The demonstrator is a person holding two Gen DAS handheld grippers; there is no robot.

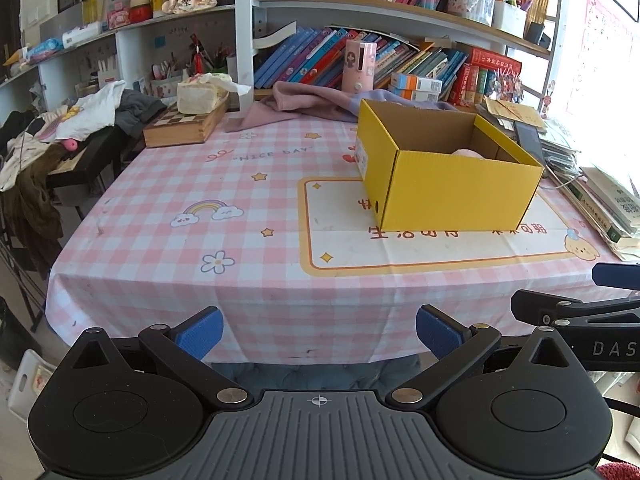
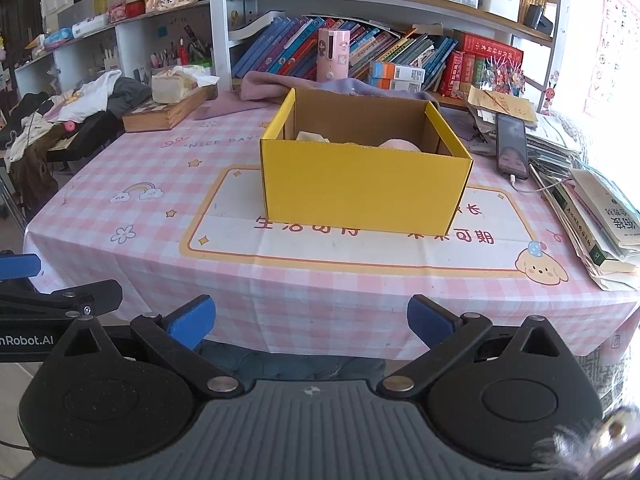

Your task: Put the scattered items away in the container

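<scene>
Yellow cardboard box (image 2: 366, 184) sits dead ahead of the right gripper (image 2: 307, 322), well apart, on the pink checked tablecloth (image 2: 168, 184); from the left gripper (image 1: 318, 334) the same box (image 1: 452, 184) is ahead and off to the right; both grippers hover off the near table edge, fingers spread wide, nothing between them; blue pads (image 1: 200, 334) bare.

Box is open-topped; right view shows a pale pink rounded item (image 2: 400, 145) and a cream-coloured item (image 2: 312, 137) inside, cannot tell what they are; left view shows only the pink one (image 1: 468, 153) over the rim.

Right view alone shows the phone (image 2: 512, 146), screen lit, cable plugged in, ahead right beside the box; left view shows only its dark edge; each view catches the other gripper at its frame edge.
</scene>
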